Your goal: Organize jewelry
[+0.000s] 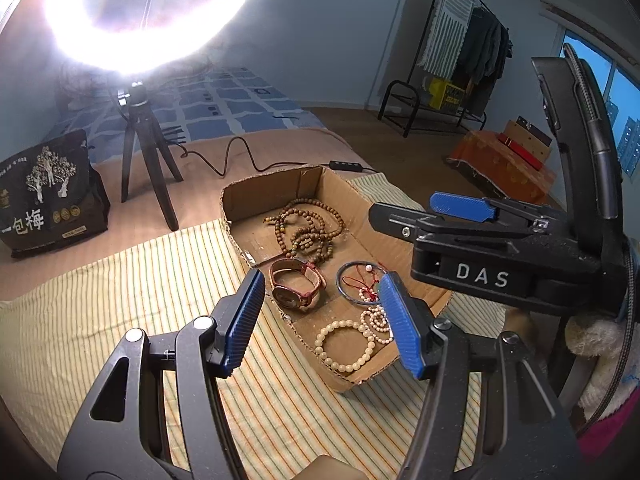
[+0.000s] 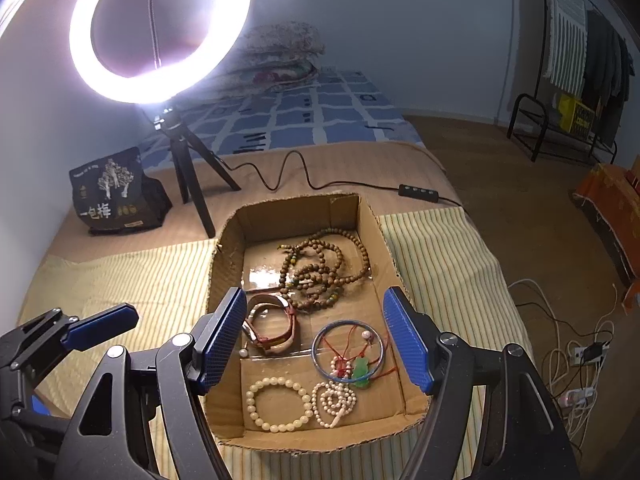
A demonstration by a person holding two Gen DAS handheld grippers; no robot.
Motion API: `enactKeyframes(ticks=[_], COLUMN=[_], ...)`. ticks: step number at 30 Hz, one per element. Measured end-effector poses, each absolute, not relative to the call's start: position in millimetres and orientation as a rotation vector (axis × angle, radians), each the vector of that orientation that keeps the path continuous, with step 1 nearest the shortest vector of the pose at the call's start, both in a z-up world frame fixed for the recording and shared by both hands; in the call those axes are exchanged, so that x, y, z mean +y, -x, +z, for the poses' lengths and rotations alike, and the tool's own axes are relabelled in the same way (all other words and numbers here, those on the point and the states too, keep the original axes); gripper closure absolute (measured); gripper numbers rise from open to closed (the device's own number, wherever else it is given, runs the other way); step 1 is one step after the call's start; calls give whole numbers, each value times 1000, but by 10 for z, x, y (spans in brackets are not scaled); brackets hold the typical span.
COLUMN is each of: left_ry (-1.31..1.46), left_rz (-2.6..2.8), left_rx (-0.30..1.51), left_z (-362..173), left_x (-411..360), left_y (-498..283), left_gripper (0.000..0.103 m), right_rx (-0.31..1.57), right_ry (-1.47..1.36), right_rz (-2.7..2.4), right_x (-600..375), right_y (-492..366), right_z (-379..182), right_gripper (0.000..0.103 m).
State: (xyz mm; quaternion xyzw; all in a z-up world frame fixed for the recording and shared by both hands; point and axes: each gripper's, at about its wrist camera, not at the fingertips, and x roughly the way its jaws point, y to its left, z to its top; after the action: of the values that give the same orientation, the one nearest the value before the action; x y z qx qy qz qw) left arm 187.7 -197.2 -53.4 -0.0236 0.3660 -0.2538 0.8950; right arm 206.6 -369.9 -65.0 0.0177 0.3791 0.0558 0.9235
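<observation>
An open cardboard box (image 2: 228,276) (image 1: 256,196) on the striped cloth holds the jewelry: brown wooden beads (image 2: 320,268) (image 1: 308,228), a red-strap watch (image 2: 272,328) (image 1: 296,284), a blue bangle (image 2: 348,350) (image 1: 356,284) with a red cord and green pendant (image 2: 362,372), a cream bead bracelet (image 2: 278,404) (image 1: 346,346) and a small pearl bracelet (image 2: 336,400) (image 1: 376,320). My left gripper (image 1: 322,320) is open and empty, above the box's near left side. My right gripper (image 2: 314,338) is open and empty over the box; it also shows in the left wrist view (image 1: 440,216).
A ring light (image 2: 160,32) on a black tripod (image 2: 192,176) stands behind the box, its cable and switch (image 2: 418,192) trailing right. A black bag (image 2: 116,192) sits at back left. The bed edge drops at the right to a floor with cables (image 2: 576,356).
</observation>
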Motion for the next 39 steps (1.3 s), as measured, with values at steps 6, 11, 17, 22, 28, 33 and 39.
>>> enactKeyframes(ticks=[6,11,17,22,28,33,39], left_ry=[49,30,16,1,-17,-51,-54], left_rz=[-521,-518,-509,-495,-469,-433,-376], left_rx=[727,694,652,620,587,558,579], left_z=[-385,-245,-85,31,105,123,125], left_x=[-1858,-1733,-1547,-1373,-1184,-1081,-993], left_y=[-1750,-1580,-1356,-1166,-968,-865,-864], left_gripper=[41,38,33,24,17,4,2], right_rx=[738,699,643,592,564,543,522], right_ry=[-32,1,28,46,52,48,62], right_rz=[107,108,103,96,86,77,72], right_x=[-3658,-3563,-3437,-3336,-3278,-3241,-3187], right_y=[-1937,-1775,-1512,-1304,-1115,-999,-972], right_z=[-466,-289,-88,52,110,105,77], right_gripper=[32,32,24,23,22,21,21])
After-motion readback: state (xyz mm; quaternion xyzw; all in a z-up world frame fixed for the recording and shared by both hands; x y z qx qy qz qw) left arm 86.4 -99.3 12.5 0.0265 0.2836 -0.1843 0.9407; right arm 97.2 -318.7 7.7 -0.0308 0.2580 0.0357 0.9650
